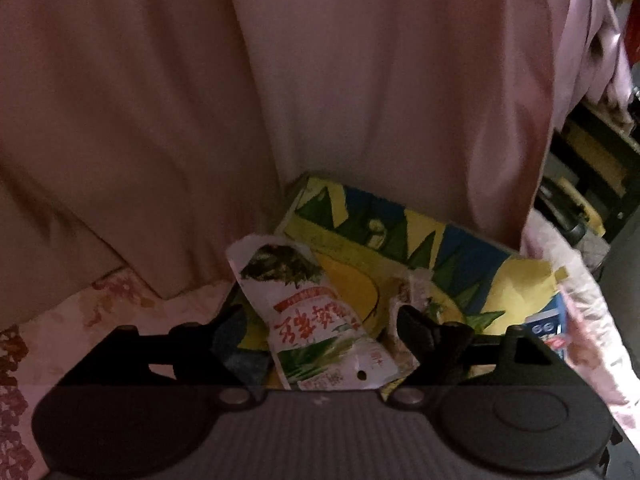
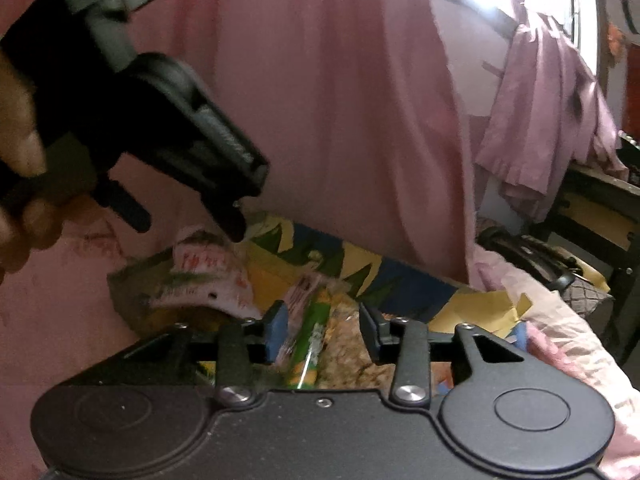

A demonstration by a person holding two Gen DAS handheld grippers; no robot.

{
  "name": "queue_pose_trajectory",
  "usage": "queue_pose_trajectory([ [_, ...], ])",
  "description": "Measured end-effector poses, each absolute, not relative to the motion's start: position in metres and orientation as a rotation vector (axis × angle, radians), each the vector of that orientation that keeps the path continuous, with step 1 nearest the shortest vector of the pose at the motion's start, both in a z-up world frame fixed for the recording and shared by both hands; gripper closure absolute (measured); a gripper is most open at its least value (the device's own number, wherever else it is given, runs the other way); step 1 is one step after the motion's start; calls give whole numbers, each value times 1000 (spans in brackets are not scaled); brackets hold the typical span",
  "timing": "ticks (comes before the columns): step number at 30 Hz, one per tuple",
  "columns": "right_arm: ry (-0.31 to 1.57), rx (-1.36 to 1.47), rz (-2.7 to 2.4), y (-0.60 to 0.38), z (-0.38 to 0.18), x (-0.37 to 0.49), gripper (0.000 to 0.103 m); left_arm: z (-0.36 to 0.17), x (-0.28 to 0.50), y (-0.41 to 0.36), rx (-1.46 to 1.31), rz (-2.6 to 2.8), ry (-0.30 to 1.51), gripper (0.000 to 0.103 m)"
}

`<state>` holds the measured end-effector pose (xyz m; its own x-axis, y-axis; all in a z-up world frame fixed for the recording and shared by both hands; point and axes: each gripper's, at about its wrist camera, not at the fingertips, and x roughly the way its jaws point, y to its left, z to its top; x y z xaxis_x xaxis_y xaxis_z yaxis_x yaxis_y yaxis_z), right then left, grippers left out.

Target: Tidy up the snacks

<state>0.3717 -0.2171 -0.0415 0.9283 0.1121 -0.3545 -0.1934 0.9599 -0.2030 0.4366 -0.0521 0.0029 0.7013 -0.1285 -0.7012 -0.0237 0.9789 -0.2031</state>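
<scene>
Pink curtain (image 1: 320,80) hangs behind a printed box (image 1: 420,248) on a floral bed (image 1: 100,320). Left tool (image 1: 316,336) spreads wide around a white packet (image 1: 316,320) in the box. Only the right view shows the right tool (image 2: 324,330), wide around a green packet (image 2: 310,344).

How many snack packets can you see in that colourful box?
3 that I can make out: a white packet between the left tongs, a small one right of it, and a green packet between the right tongs. More may be hidden.
</scene>
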Motion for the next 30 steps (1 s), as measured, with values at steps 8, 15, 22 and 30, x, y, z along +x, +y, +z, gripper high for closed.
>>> queue_pose_trajectory([
  [8,284,-149,124,-232,0,345,35,42,393,-46,-197,-44,660,4],
  [15,206,-97,110,-241,36,309,15,68,346,-45,-156,-36,568,0],
  [22,149,-46,86,-250,61,269,6,84,301,-47,-110,-19,492,0],
  [30,93,-37,82,-253,72,217,1,84,249,-46,-93,-3,431,0],
])
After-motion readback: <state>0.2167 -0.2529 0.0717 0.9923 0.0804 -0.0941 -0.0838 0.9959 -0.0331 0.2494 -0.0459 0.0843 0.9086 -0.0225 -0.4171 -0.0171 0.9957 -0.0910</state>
